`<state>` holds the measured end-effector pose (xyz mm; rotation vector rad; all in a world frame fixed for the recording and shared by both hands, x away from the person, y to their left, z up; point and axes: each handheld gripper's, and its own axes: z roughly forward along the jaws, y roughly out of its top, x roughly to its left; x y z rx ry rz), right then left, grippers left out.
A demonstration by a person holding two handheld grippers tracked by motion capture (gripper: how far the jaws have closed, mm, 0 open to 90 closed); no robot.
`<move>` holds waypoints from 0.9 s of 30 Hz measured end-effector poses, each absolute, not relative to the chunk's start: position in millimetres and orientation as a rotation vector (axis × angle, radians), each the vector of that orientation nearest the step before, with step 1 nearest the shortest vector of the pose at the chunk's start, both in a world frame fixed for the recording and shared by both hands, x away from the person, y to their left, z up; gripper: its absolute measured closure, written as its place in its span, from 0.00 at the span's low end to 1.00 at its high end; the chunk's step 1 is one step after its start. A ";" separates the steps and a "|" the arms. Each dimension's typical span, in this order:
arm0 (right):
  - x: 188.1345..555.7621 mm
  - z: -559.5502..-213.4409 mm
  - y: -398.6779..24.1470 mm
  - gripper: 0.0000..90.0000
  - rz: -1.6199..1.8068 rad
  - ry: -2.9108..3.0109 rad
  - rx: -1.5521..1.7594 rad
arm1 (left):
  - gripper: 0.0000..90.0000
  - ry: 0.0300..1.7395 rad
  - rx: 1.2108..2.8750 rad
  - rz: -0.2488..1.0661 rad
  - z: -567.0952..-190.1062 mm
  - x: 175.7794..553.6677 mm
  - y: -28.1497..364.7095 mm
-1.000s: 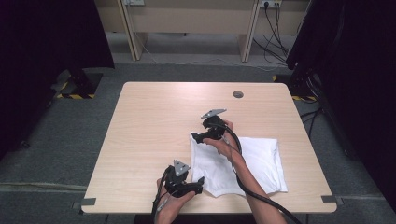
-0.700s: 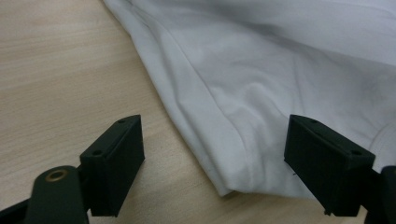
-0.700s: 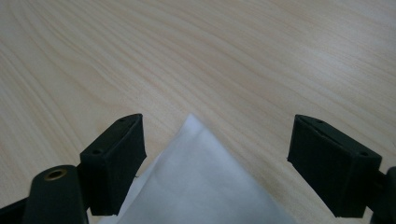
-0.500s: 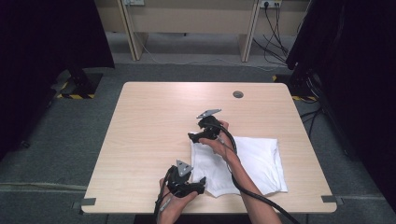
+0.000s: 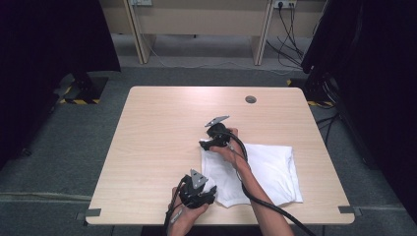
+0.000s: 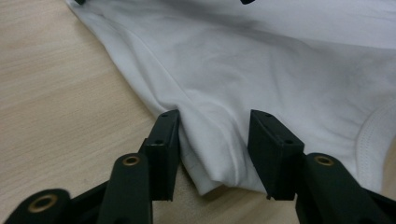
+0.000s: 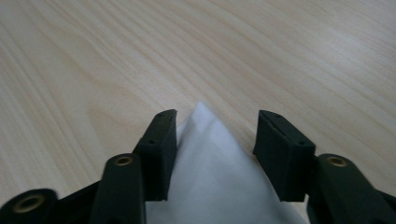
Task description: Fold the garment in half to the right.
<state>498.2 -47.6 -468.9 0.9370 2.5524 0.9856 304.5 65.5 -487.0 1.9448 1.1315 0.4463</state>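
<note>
A folded white garment [image 5: 260,172] lies on the near right part of the worktop [image 5: 162,132], its long side running left to right. The left gripper [image 6: 212,140] straddles the cloth's near left corner and the right gripper [image 7: 215,140] its far left corner. Both have just been closing, jaws still apart, seemingly not yet pinching the cloth between them.
</note>
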 end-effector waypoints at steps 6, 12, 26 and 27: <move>497.9 -467.3 -50.9 0.83 0.998 2.550 0.912 | 0.84 1.104 1.925 0.457 -483.9 303.5 68.0; 496.0 -459.2 -52.3 0.90 1.023 2.530 0.889 | 0.87 1.092 1.915 0.471 -483.4 302.7 68.1; 493.5 -434.3 -64.3 0.96 1.091 2.457 0.917 | 0.90 1.053 1.869 0.519 -469.8 299.6 66.9; 493.3 -432.7 -65.3 0.96 1.097 2.453 0.917 | 0.90 1.051 1.867 0.520 -469.2 299.5 67.0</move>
